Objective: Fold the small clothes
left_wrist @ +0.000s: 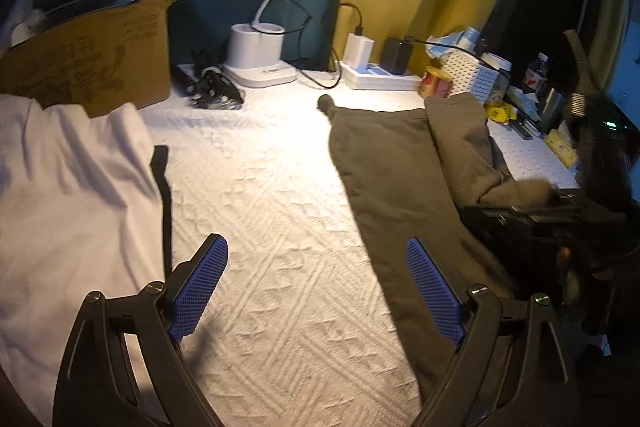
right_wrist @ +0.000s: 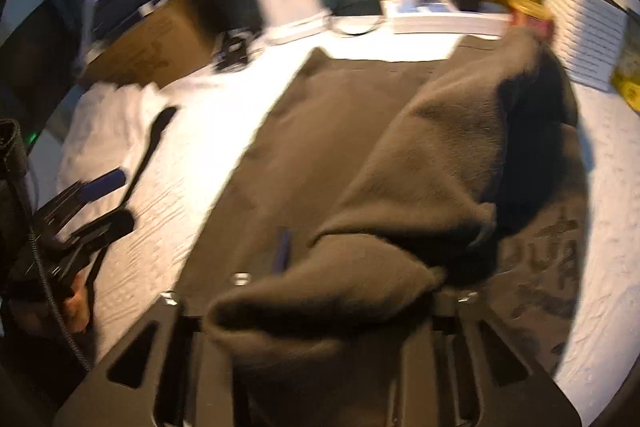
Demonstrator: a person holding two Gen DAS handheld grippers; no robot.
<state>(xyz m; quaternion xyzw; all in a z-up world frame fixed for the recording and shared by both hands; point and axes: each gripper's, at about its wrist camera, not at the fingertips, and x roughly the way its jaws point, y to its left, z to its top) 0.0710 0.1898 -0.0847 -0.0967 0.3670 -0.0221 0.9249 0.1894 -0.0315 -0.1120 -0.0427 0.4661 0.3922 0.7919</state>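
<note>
The left gripper (left_wrist: pixel 317 291) is being held with jaws wide apart, the brown garment (left_wrist: pixel 392 163) lying just right of them. A fold (right_wrist: pixel 360 211) is draped over the right gripper's jaws; their state cannot be told.

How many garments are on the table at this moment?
2. A white garment lies at the left by the cardboard box; a dark olive garment lies at the right, one part folded over. Others may be hidden.

Right wrist view motion-blurred throughout. Olive garment (right_wrist: pixel 400 155) draped over right gripper (right_wrist: pixel 340 291), hiding fingertips; pad contact cannot be confirmed, probably loose. Print beside right jaw unreadable. White garment (left_wrist: pixel 68 187) cut off by frame edge, left of left jaw.
</note>
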